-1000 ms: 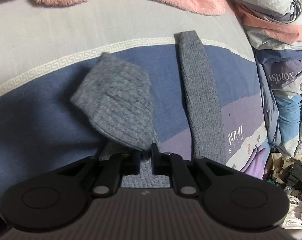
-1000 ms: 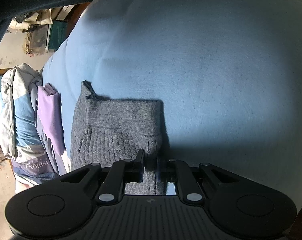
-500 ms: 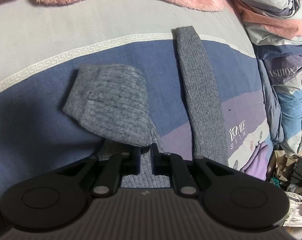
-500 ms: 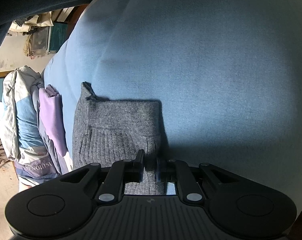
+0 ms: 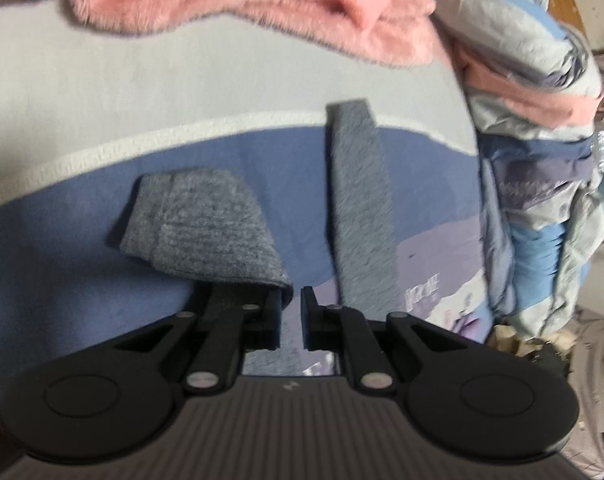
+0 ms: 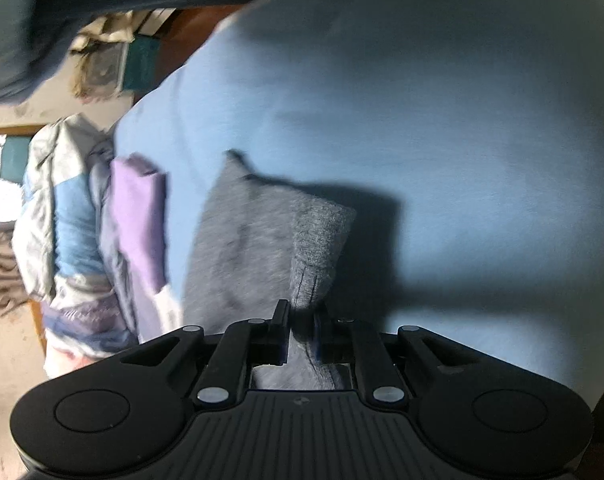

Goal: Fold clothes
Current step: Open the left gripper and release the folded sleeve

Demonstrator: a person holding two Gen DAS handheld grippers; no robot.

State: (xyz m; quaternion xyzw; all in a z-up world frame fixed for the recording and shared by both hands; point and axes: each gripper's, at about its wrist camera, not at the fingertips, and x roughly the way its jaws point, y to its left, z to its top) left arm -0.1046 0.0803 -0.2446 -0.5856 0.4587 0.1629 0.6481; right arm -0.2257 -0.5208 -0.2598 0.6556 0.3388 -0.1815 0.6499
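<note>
We have the grey knit garment (image 5: 206, 224) lying on the bed (image 5: 182, 92), on the dark blue band of the bedspread, with both tongs clamped on it. The left gripper (image 5: 290, 312) pinches a folded-over flap near the bed's near edge, jaws almost shut on the cloth. The right gripper (image 6: 302, 320) nips another doubled edge of the same knit (image 6: 262, 240), jaws narrow. A long grey strip (image 5: 359, 208), perhaps a sleeve or leg, lies flat towards the right edge, beside the heaped quilt (image 5: 541, 120). We judge the fold barely begun: one part is turned over, the strip is not yet folded in. A pink fleece (image 5: 262, 4) sits at the far edge.
</note>
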